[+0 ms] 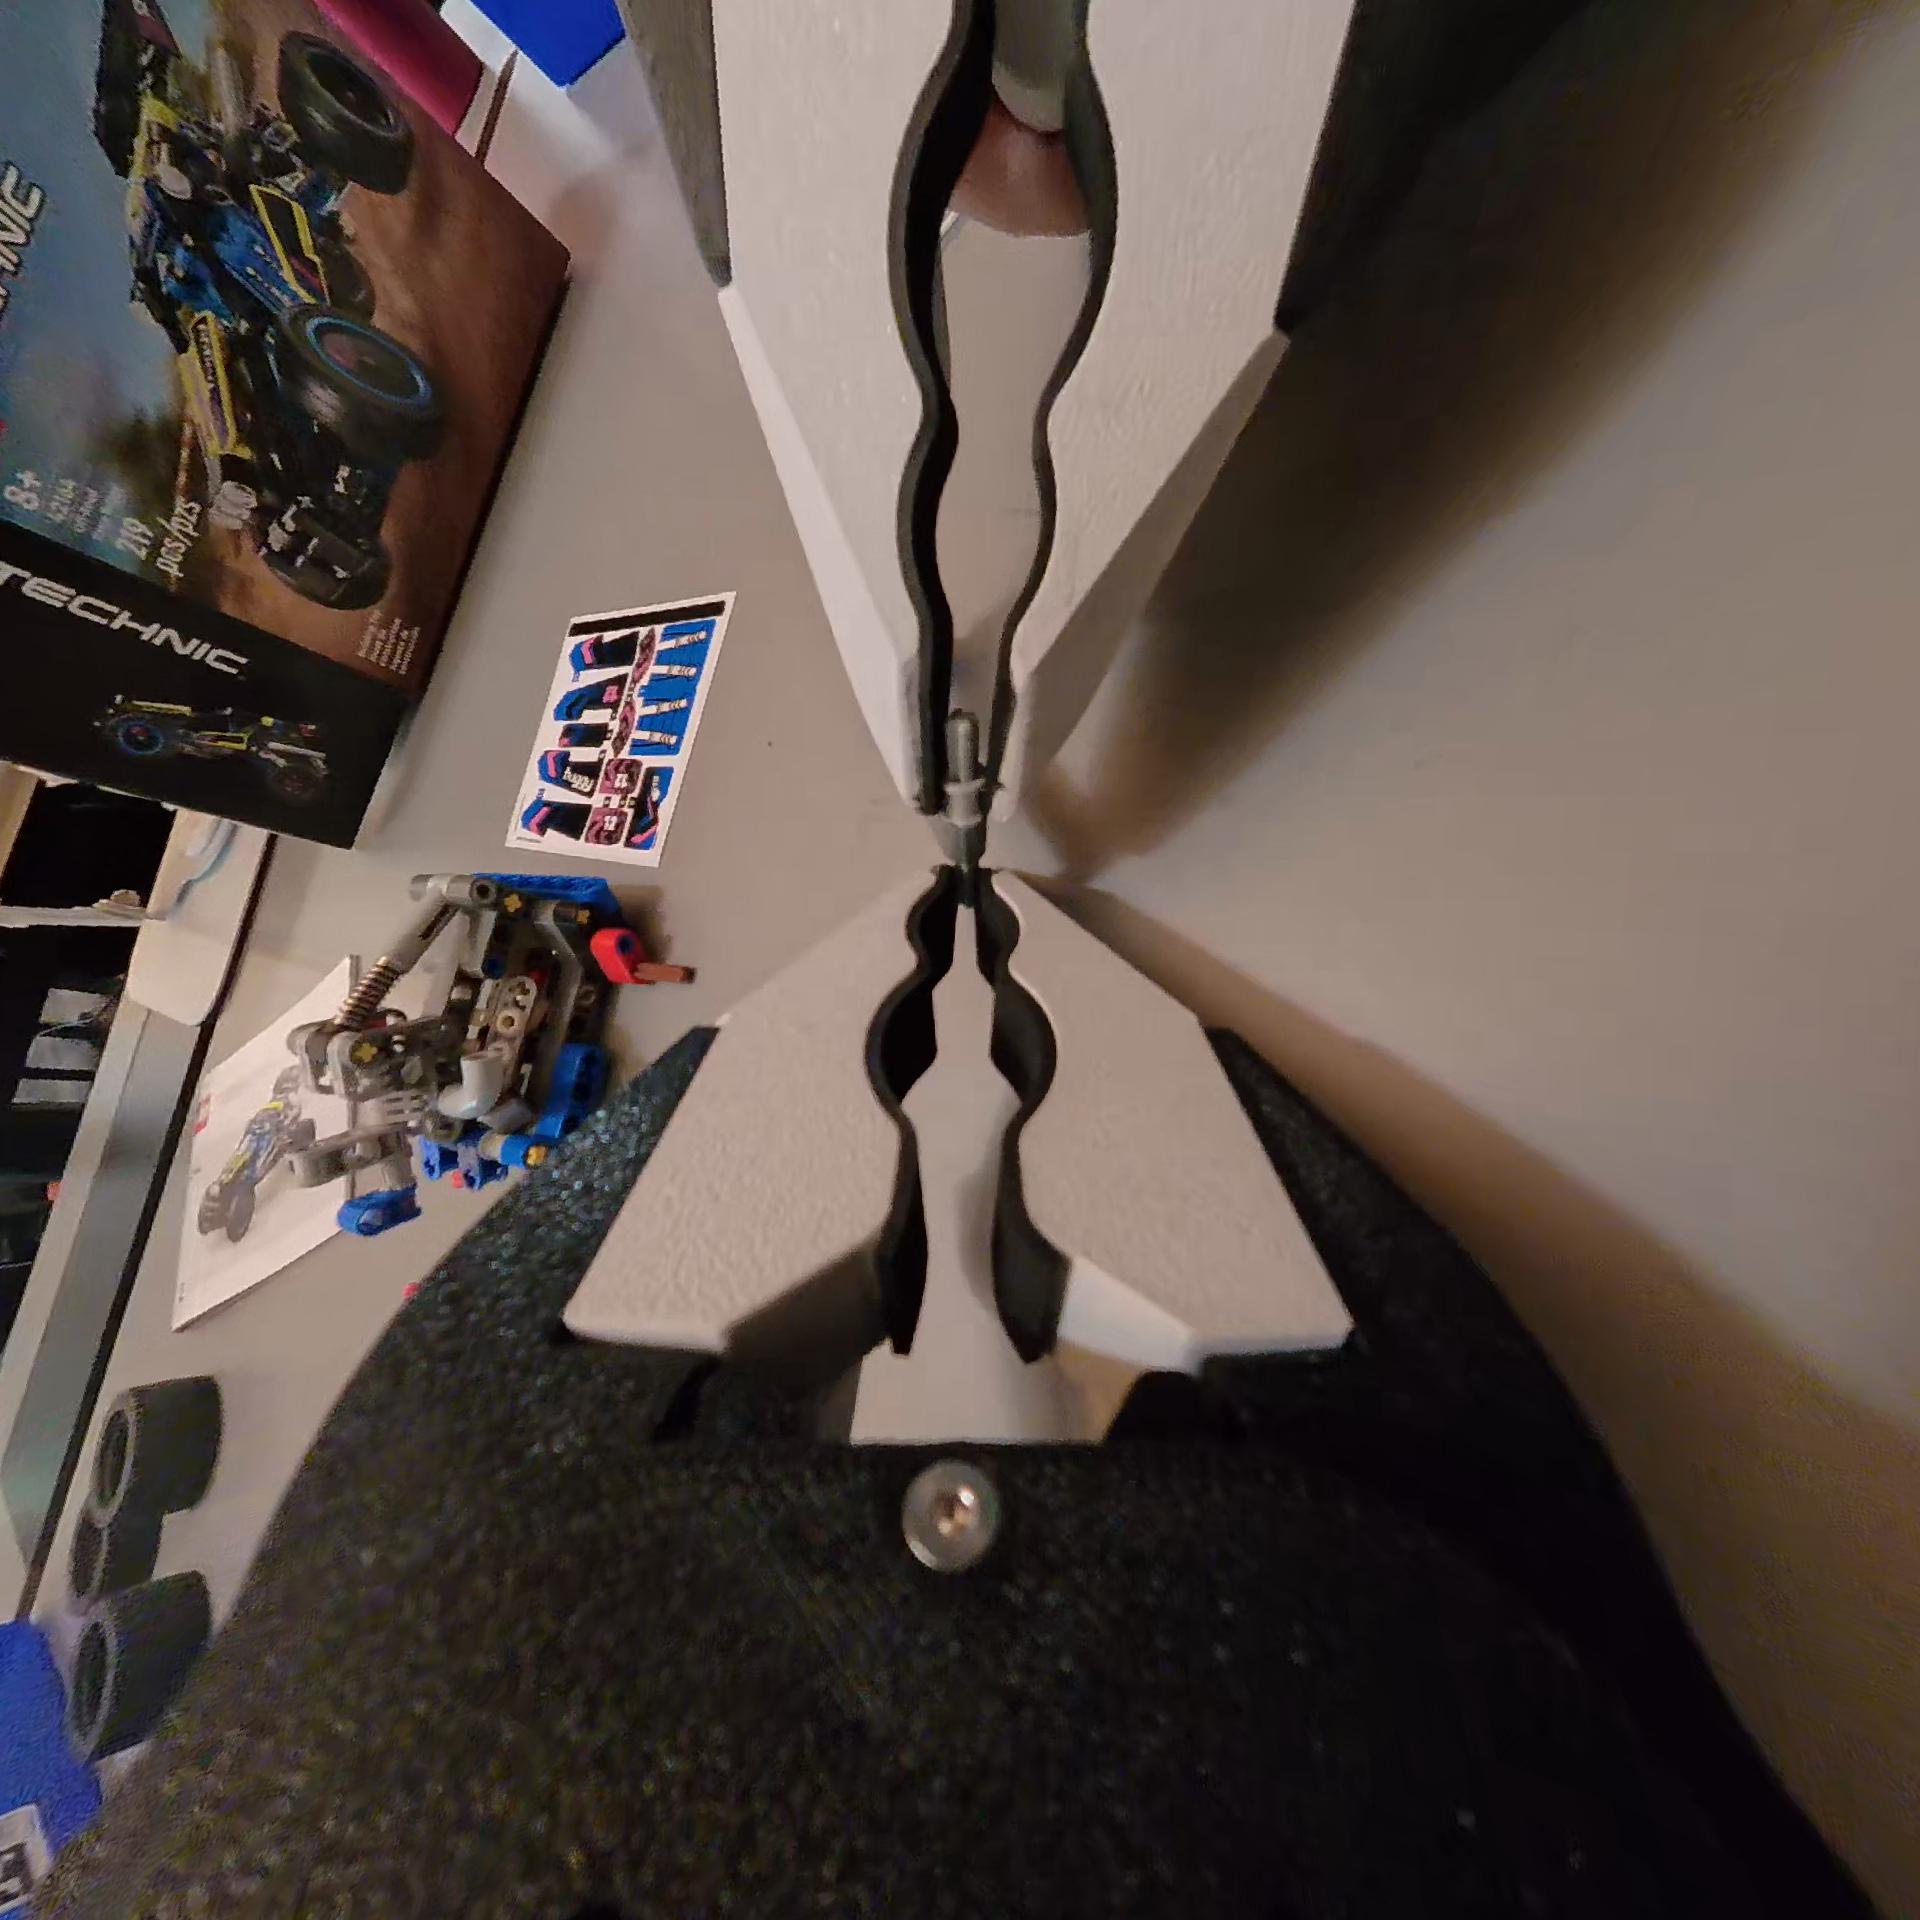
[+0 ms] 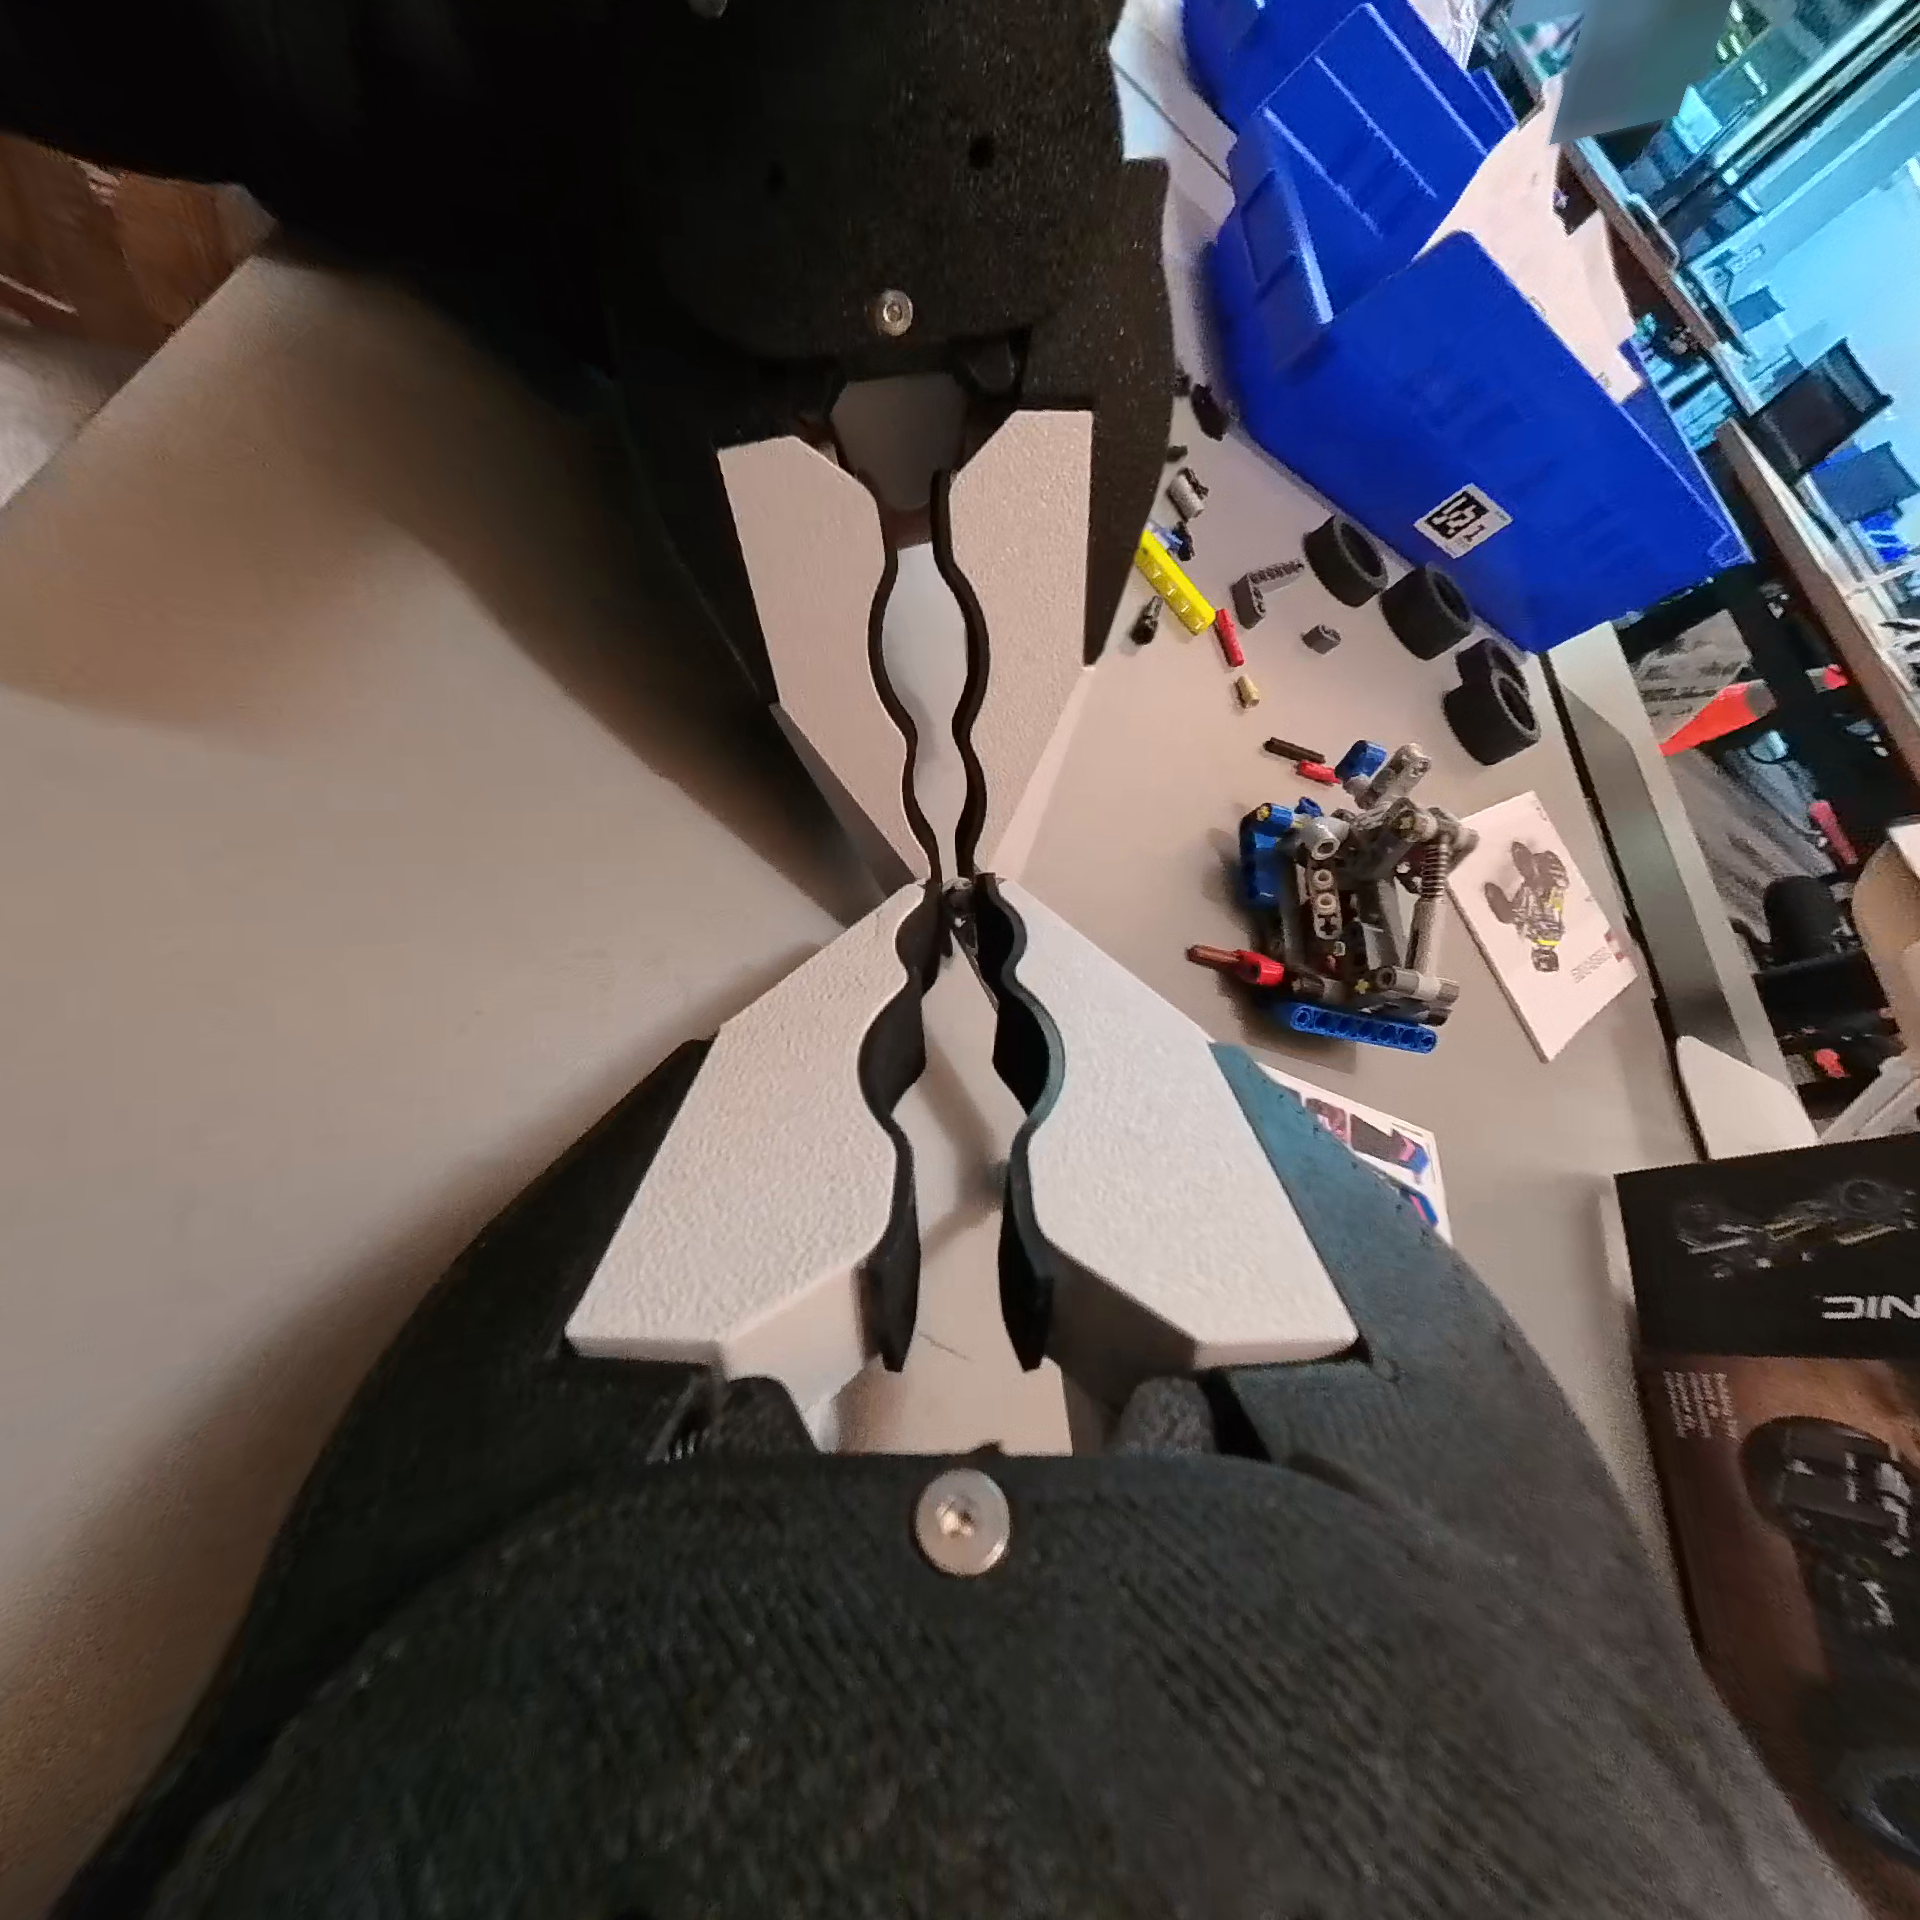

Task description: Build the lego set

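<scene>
While both tools meet tip to tip above the counter, the scene reads as follows.

Left tongs: clenched at the tips on the near end of a small grey pin, at the centre of the left wrist frame.
Right tongs: clenched on the far end of the same pin; in the left wrist frame they reach down from the top, tips touching the left tongs' tips.
Grey pin: held in the air between the two pairs of tips, its collar just outside them; in the right wrist frame it is nearly hidden.
Part-built model: a grey, blue and black chassis with a spring, lying on the counter left of centre in the left wrist frame, right of centre in the right wrist frame, partly on an instruction booklet.
Sticker sheet: flat on the counter, just above the model in the left wrist frame.
Set box: upper left of the left wrist frame.
Black tyres: in a row beside blue bins, upper right of the right wrist frame.
Loose pieces: yellow, red and black, scattered near the tyres.
</scene>
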Demonstrator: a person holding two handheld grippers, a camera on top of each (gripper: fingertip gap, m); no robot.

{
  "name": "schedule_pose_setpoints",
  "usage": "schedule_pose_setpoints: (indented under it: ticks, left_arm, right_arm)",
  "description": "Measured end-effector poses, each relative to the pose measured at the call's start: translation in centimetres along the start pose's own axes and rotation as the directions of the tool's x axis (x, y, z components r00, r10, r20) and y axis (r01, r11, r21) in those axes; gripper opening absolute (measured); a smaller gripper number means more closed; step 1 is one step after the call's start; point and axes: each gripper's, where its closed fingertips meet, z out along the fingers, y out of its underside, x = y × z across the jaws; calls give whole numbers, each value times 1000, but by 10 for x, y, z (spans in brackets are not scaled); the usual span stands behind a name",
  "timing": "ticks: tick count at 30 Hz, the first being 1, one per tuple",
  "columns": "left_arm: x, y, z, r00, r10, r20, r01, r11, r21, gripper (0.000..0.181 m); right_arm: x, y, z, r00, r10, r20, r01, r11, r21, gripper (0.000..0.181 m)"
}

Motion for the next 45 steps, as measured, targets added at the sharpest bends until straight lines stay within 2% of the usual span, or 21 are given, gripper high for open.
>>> schedule_pose_setpoints:
  ticks: [4,6,8,12,15,18,20,23,26,30,45]
  left_arm:
    - [-1,-4,-4,997,-67,-40,69,996,48,1]
    - [3,-8,-8,987,-123,-107,131,989,69,1]
    - [6,-15,-14,971,-163,-172,185,976,114,4]
    - [2,-22,-19,975,-165,-152,188,970,153,13]
    - [7,-29,-12,980,-142,-140,161,978,133,10]
    - [14,-30,-4,979,-143,-144,157,984,89,4]
    - [21,-27,1,959,-201,-199,214,976,42,7]
    - [21,-18,3,938,-277,-209,278,960,-25,8]
    - [16,-16,1,912,-349,-215,351,936,-32,5]
    - [15,-14,2,910,-359,-205,359,932,-38,4]
    - [18,-11,3,890,-388,-240,383,921,-71,3]
  right_arm:
    - [5,-4,-2,999,42,-2,-42,996,72,5]
    - [6,-8,-5,998,54,14,-55,994,95,5]
    - [3,-11,-6,990,123,73,-131,985,111,5]
    - [9,-6,-13,980,177,92,-183,981,68,5]
    - [5,-5,-17,964,219,149,-224,974,19,5]
    - [-1,1,-22,956,203,211,-181,976,-120,5]
    - [-6,9,-22,943,195,271,-133,964,-229,5]
    - [-11,14,-10,911,206,357,-95,947,-306,5]
    - [-8,13,-6,890,217,401,-83,942,-326,4]
    - [-7,14,-5,875,220,432,-78,943,-323,5]
    - [-10,15,-2,867,280,413,-173,945,-276,5]
